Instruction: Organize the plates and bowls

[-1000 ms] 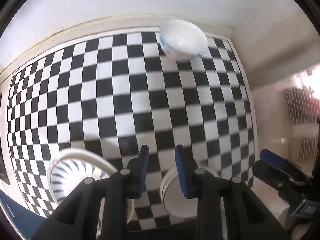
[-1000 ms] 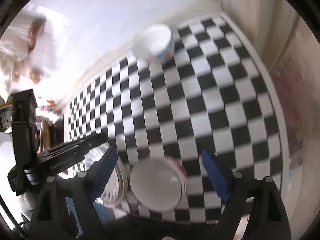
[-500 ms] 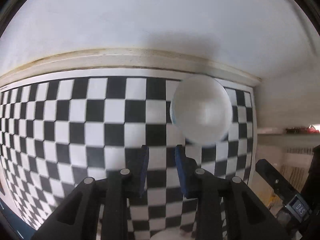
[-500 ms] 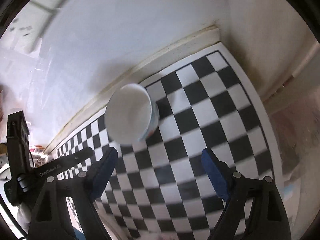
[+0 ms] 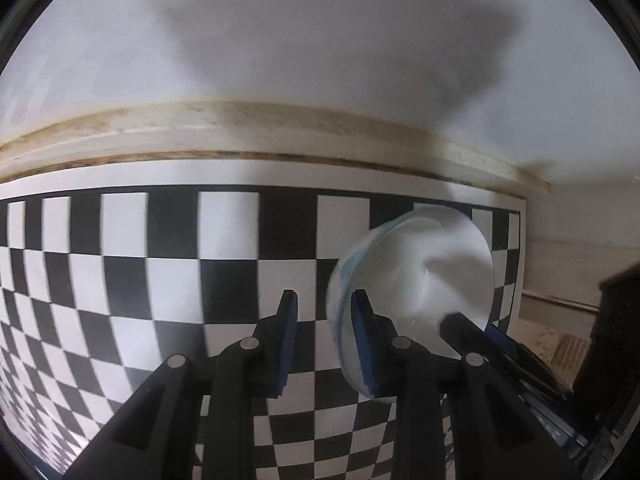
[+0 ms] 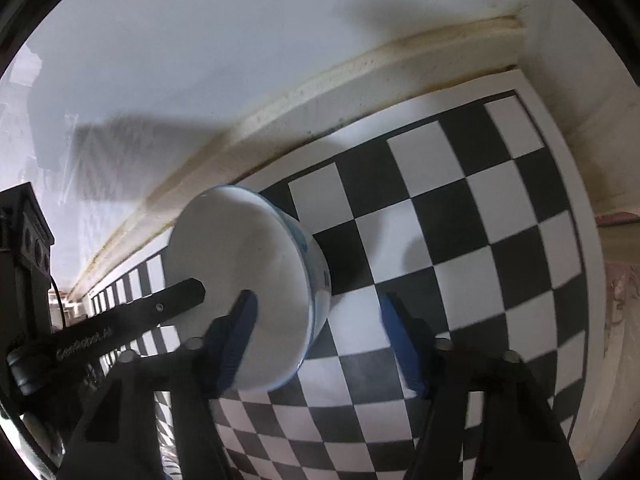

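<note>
A white bowl with a blue-patterned outside (image 5: 416,276) (image 6: 244,280) stands on the checkered mat near the back wall. My left gripper (image 5: 326,320) is open, its right finger (image 5: 362,332) just inside the bowl's near rim and its left finger outside it. My right gripper (image 6: 318,320) is open wide; its left finger (image 6: 240,332) lies over the bowl's opening and its right finger is beyond the bowl's outer wall. A finger of the right gripper shows in the left wrist view (image 5: 480,340) at the bowl's right rim.
The black-and-white checkered mat (image 5: 160,280) (image 6: 480,240) ends at a beige baseboard (image 5: 240,136) and a white wall close behind the bowl. The mat's right edge (image 6: 584,240) meets a pale floor. The left gripper's arm (image 6: 120,328) crosses the right wrist view's left side.
Both grippers have moved forward to the far bowl, which now fills more of each view. The near plate and bowl have dropped out of sight. The fingers now straddle the bowl's rim.
</note>
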Demonstrator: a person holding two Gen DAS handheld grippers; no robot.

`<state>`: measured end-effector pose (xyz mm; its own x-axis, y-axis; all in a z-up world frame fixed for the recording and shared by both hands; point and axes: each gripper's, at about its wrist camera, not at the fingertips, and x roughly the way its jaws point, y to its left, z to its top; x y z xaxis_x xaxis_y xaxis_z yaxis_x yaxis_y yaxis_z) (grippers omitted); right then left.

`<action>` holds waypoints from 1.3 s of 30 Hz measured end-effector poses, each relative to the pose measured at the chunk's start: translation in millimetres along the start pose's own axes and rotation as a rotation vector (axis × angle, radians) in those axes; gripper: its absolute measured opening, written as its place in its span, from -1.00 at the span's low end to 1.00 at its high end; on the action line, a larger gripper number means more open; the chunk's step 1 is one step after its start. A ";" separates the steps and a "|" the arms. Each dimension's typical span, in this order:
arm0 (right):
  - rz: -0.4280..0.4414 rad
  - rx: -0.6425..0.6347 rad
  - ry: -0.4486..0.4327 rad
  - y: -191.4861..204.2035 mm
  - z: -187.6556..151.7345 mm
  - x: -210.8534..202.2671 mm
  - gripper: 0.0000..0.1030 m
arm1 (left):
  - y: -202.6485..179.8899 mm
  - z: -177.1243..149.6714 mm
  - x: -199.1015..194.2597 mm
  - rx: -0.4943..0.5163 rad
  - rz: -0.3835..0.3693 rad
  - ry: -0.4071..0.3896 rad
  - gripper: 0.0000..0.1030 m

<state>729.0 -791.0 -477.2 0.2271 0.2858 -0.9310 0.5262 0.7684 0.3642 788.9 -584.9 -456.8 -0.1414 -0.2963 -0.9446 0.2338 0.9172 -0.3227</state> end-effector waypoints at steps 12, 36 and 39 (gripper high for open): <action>-0.040 -0.031 0.044 9.0 1.0 19.6 -0.73 | -11.8 -8.9 23.0 0.041 -0.027 -0.025 -0.60; 0.026 -0.063 -0.067 21.9 -123.3 -96.7 -0.76 | -22.2 -126.2 -89.5 0.109 -0.032 -0.110 -0.60; 0.024 -0.060 -0.081 23.9 -155.7 -107.1 -0.76 | -19.9 -151.7 -103.0 0.133 -0.036 -0.112 -0.60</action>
<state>589.6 -714.1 -372.5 0.3056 0.2589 -0.9163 0.4705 0.7956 0.3817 652.9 -532.2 -344.0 -0.0461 -0.3628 -0.9307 0.3571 0.8642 -0.3545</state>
